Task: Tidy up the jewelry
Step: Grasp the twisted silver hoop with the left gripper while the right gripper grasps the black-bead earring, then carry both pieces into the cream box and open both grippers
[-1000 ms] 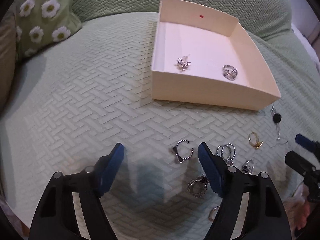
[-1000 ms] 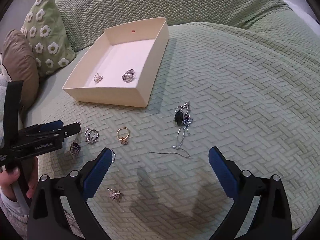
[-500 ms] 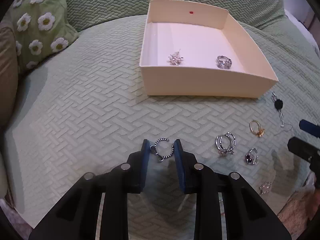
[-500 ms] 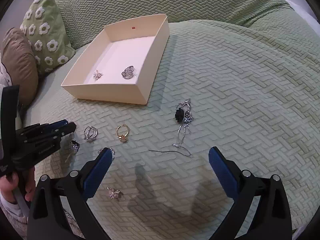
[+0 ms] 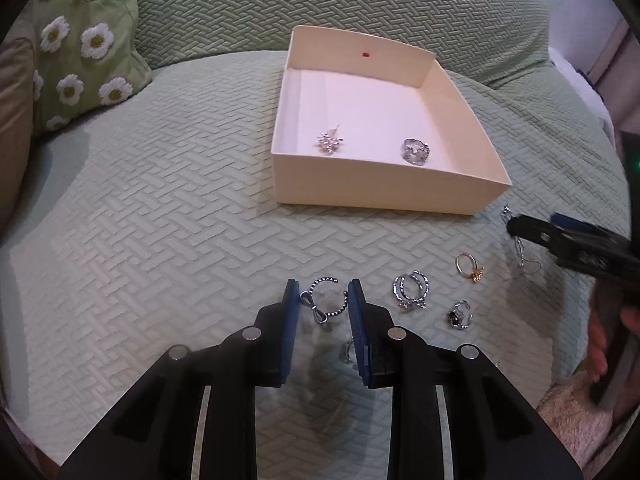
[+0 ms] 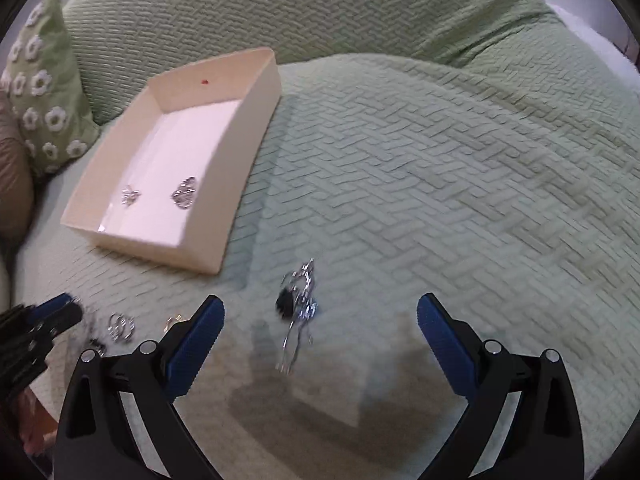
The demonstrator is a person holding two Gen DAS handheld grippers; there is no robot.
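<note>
A cream box (image 5: 384, 192) holds a silver flower earring (image 5: 330, 143) and a silver ring (image 5: 416, 151); the box also shows in the right wrist view (image 6: 208, 240). My left gripper (image 5: 324, 300) is shut on a dark beaded open ring with a bow (image 5: 325, 301), lifted a little above the green cover. Silver twin hoops (image 5: 410, 291), a gold ring (image 5: 470, 266) and a black-stone ring (image 5: 459, 315) lie to its right. My right gripper (image 6: 320, 320) is open and empty, low over a black-and-silver drop earring (image 6: 298, 308).
A green daisy cushion (image 5: 80, 48) and a brown cushion (image 5: 14, 128) lie at the left. The green textured sofa back (image 6: 320, 12) rises behind the box. Another small silver piece (image 5: 347, 351) lies under my left gripper.
My left gripper closed on the beaded ring and lifted it slightly. My right gripper moved forward and down toward the black drop earring.
</note>
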